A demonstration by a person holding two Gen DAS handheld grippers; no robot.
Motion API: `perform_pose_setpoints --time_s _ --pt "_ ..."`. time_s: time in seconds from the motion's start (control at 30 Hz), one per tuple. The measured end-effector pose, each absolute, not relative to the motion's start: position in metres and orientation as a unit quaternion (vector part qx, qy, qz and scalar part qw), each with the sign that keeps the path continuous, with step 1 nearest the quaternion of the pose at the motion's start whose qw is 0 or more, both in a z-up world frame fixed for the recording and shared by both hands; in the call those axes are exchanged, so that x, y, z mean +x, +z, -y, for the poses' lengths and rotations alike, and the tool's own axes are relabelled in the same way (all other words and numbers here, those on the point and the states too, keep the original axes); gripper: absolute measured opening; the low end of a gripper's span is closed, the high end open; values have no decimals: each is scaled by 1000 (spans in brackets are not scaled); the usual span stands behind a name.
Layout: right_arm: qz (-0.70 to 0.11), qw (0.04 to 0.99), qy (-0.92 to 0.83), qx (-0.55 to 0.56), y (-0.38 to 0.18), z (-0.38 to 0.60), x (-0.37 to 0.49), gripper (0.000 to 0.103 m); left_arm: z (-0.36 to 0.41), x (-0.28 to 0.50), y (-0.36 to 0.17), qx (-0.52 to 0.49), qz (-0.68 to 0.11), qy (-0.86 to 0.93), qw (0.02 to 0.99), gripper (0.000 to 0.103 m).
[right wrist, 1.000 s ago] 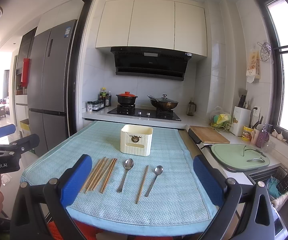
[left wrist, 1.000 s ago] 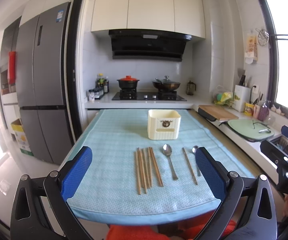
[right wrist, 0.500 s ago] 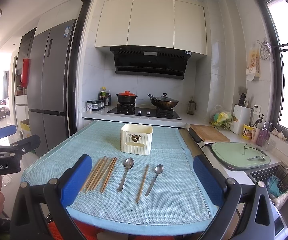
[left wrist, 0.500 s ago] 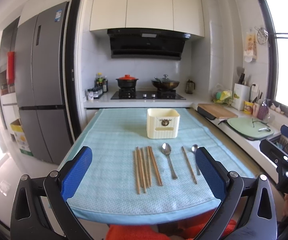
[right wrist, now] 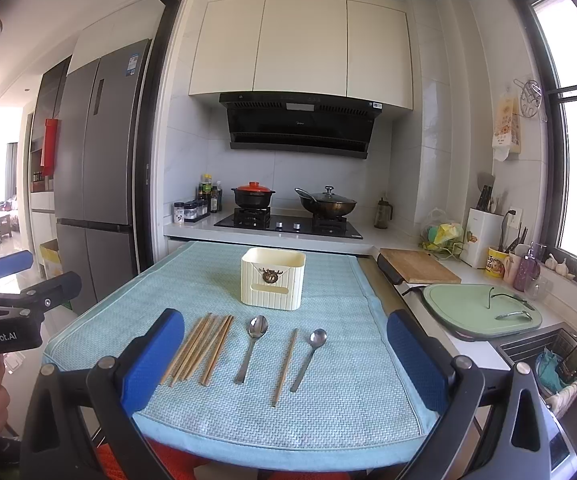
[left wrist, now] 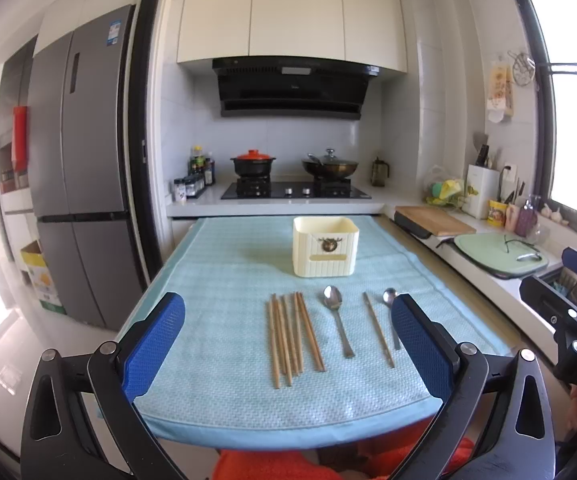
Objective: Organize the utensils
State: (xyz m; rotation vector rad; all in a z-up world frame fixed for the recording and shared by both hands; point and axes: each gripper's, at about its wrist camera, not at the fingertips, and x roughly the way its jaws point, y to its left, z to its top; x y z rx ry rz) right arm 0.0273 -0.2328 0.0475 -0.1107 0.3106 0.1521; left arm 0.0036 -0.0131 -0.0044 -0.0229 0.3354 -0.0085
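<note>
A cream utensil holder (left wrist: 325,247) (right wrist: 273,277) stands on the light blue cloth (left wrist: 224,264) (right wrist: 340,396). In front of it lie a bundle of wooden chopsticks (left wrist: 290,336) (right wrist: 198,347), a steel spoon (left wrist: 337,320) (right wrist: 251,346), a single chopstick (left wrist: 378,334) (right wrist: 284,366) and a second spoon (left wrist: 389,298) (right wrist: 309,357). My left gripper (left wrist: 288,344) is open and empty above the near edge of the cloth. My right gripper (right wrist: 286,356) is open and empty, also at the near edge.
A stove with a red-lidded pot (left wrist: 252,164) and a wok (left wrist: 329,166) is behind the table. A wooden board (right wrist: 416,266), a green board (right wrist: 482,310) and a sink rack (right wrist: 548,356) run along the right counter. A fridge (left wrist: 80,160) stands left.
Both grippers have drifted very slightly; the scene sits a touch lower in the left view. Nothing on the cloth has moved.
</note>
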Motion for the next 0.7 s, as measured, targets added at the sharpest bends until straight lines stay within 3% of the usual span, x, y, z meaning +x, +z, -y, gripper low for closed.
perform_pose_setpoints --time_s 0.7 --pt "-154 984 77 -53 46 236 27 103 15 4 0 -6 -167 -5 986 103"
